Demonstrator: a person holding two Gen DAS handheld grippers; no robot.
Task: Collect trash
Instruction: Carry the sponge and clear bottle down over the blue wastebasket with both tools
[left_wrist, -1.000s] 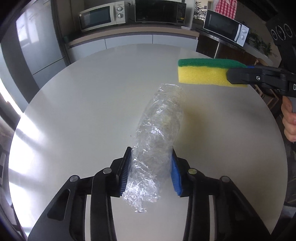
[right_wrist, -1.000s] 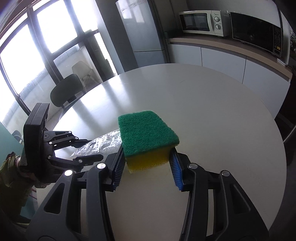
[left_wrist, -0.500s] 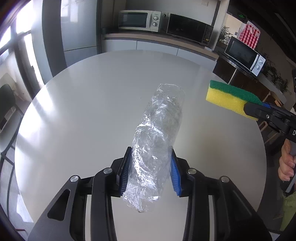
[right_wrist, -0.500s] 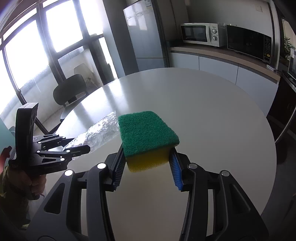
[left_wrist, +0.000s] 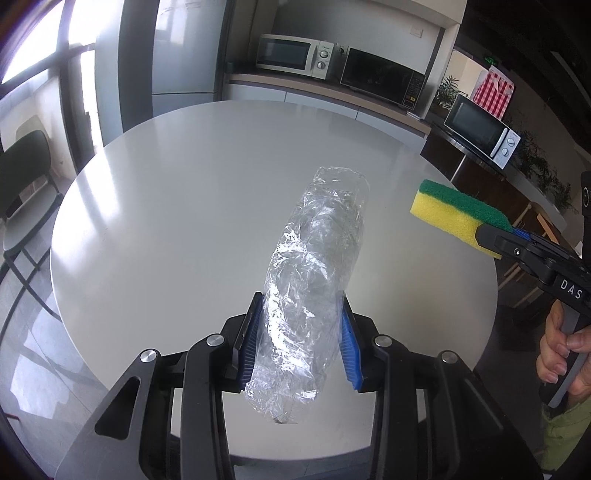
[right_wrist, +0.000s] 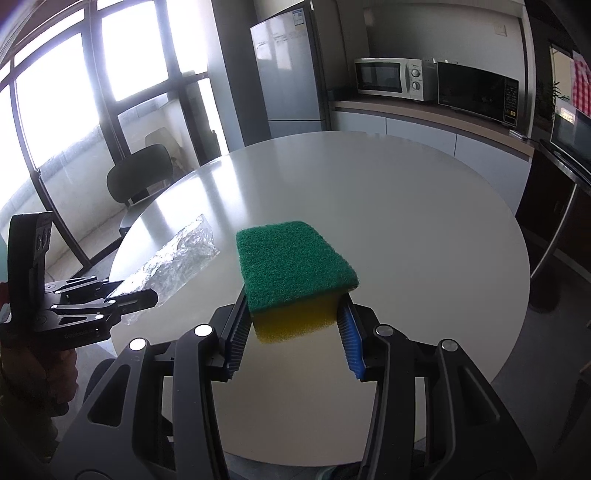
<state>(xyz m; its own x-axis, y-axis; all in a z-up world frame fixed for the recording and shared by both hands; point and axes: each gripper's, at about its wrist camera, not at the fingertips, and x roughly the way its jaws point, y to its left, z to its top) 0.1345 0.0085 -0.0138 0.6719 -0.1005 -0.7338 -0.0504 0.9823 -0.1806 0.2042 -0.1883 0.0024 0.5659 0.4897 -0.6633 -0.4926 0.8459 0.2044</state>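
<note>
Left wrist view: the left gripper (left_wrist: 301, 343) pinches a crumpled clear plastic wrapper (left_wrist: 314, 273) between its blue pads (left_wrist: 349, 350). The wrapper is a long, crinkled, glossy tube, thin and soft by the look of it. Its long axis runs straight ahead along the fingers, most of it ahead of the pads and a short tail hanging back behind them, clear of the round white table (left_wrist: 177, 206) beyond.

To that gripper's right and a little ahead, well apart from the wrapper, the right gripper (left_wrist: 491, 236) holds a sponge (left_wrist: 454, 214) level in the air.

Right wrist view: the right gripper (right_wrist: 293, 332) squeezes the sponge (right_wrist: 295, 262) by its yellow foam body. The coarse green scouring face is upward, and the block juts forward past the fingertips.

No bin or bag shows in either view, so I cannot tell which hand is nearer to one. Both items are already off the smooth, glossy tabletop, and I judge that the coming move is to carry both to a trash container out of sight.
</note>
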